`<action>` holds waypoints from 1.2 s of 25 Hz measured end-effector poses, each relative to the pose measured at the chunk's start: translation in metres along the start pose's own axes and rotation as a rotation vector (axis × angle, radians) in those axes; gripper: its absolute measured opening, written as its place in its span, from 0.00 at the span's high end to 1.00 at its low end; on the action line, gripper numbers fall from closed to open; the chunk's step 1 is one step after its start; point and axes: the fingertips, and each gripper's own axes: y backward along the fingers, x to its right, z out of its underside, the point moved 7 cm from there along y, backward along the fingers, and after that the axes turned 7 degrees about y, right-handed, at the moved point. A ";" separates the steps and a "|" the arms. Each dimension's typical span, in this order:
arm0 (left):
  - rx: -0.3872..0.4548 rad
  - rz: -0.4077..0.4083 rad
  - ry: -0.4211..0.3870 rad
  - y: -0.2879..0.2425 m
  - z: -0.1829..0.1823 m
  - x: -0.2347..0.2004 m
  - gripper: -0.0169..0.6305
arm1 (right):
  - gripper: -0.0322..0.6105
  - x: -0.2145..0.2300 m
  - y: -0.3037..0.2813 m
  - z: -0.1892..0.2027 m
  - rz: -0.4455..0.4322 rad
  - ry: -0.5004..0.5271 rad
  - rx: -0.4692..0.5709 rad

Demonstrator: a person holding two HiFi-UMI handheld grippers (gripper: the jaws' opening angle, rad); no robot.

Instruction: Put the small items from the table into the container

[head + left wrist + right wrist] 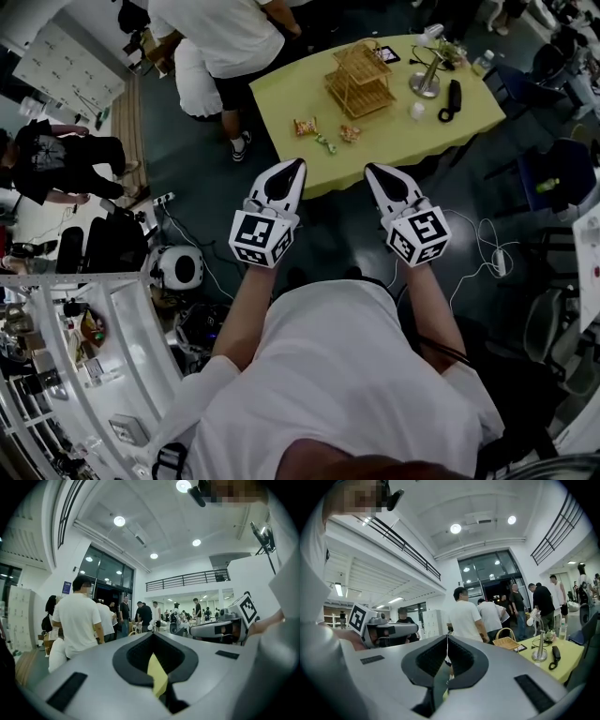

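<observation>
Both grippers were held level side by side in front of the person's chest, pointing toward the yellow bench (281,89). The left gripper (299,162) had its fingers pressed fully together with nothing held between them, and its own view showed the two dark pads meeting in a closed seam. The right gripper (367,167) was the same, its fingers shut tight and empty. The small items lay on the near part of the bench, well apart from either pair of fingertips and beyond them, roughly on the line between the two grippers: an orange snack packet (306,126) to the left, a small green wrapped piece (325,142) nearest the bench edge, and a second orange packet (350,133) to the right. None of them touched a gripper. Just behind them stood the container, a wooden slatted basket (359,80) with a handle, upright near the middle of the bench; the right gripper view showed it (507,642) ahead and to the right of the closed fingers. Further right on the bench were a lamp on a round metal base (427,82), a white cup (417,111) and a black handset-like object (451,100). A person in a white shirt (225,37) stood at the bench's far left corner.
</observation>
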 end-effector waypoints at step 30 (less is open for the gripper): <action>0.010 -0.033 -0.011 -0.089 0.014 -0.091 0.96 | 0.93 0.065 -0.101 0.011 -0.076 0.036 -0.032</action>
